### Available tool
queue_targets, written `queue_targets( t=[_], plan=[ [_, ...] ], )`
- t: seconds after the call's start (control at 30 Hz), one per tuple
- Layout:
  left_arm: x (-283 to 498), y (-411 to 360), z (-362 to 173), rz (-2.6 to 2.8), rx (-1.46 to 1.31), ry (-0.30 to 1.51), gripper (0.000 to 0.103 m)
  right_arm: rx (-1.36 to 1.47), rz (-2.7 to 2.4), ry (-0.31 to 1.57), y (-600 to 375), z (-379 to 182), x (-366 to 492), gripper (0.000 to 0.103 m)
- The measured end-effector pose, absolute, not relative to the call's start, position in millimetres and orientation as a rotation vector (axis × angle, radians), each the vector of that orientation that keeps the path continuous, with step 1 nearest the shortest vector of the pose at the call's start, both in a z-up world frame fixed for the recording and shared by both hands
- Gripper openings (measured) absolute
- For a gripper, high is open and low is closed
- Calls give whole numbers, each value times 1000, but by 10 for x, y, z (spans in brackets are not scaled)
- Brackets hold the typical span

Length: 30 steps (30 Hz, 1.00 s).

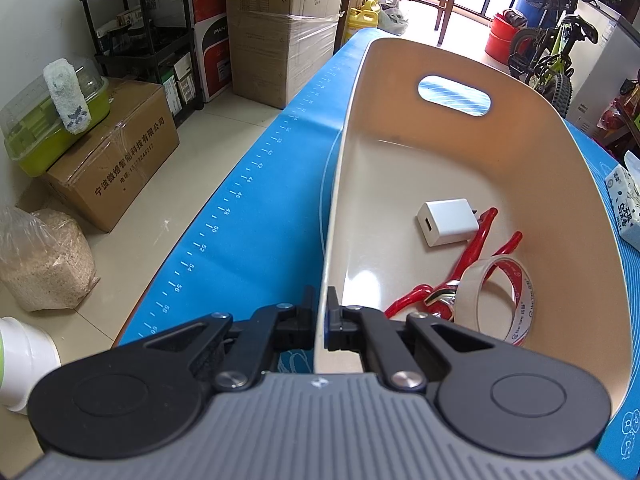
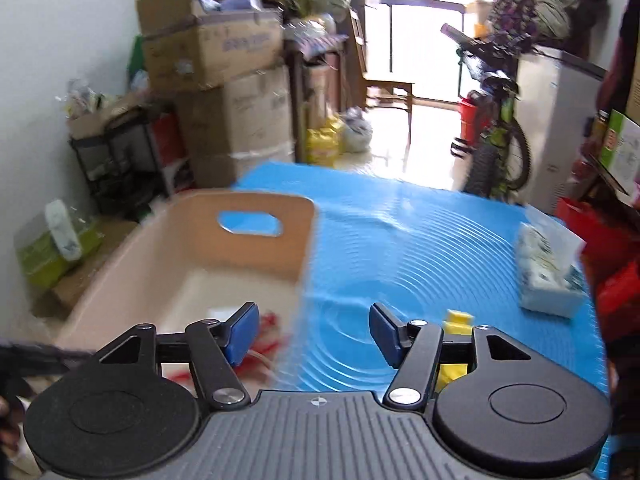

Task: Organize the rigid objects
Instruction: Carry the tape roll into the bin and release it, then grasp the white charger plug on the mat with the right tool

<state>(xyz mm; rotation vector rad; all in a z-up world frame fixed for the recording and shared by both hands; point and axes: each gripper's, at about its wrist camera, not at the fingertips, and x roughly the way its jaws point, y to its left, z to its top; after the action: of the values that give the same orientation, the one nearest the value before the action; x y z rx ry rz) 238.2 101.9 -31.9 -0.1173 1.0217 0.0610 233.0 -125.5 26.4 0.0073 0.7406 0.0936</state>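
A beige bin with a handle slot stands on the blue mat. Inside it lie a white charger, red-handled pliers and a roll of clear tape. My left gripper is shut on the bin's near left wall. In the blurred right wrist view the bin is at the left, and my right gripper is open and empty above the bin's right wall. A yellow object lies on the mat behind the right finger.
A tissue pack sits on the mat at the right; it also shows in the left wrist view. Cardboard boxes, a black shelf and a bicycle stand on the floor beyond the table.
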Motion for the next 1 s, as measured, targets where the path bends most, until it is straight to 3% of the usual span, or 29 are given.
queue_targets(
  t=[0.47,0.8,1.0],
  plan=[
    [2382,1022,-319,61,-117,1022,5,-50,91,926,-1603,-689,2503,70],
    [2382,1023,-319,61,-116,1022,5,-97,67,908,-1544,-903,2670,73],
    [2382,1021,-320,61,-117,1022,5,-95,85,846,-1551,-940,2582,69]
  ],
)
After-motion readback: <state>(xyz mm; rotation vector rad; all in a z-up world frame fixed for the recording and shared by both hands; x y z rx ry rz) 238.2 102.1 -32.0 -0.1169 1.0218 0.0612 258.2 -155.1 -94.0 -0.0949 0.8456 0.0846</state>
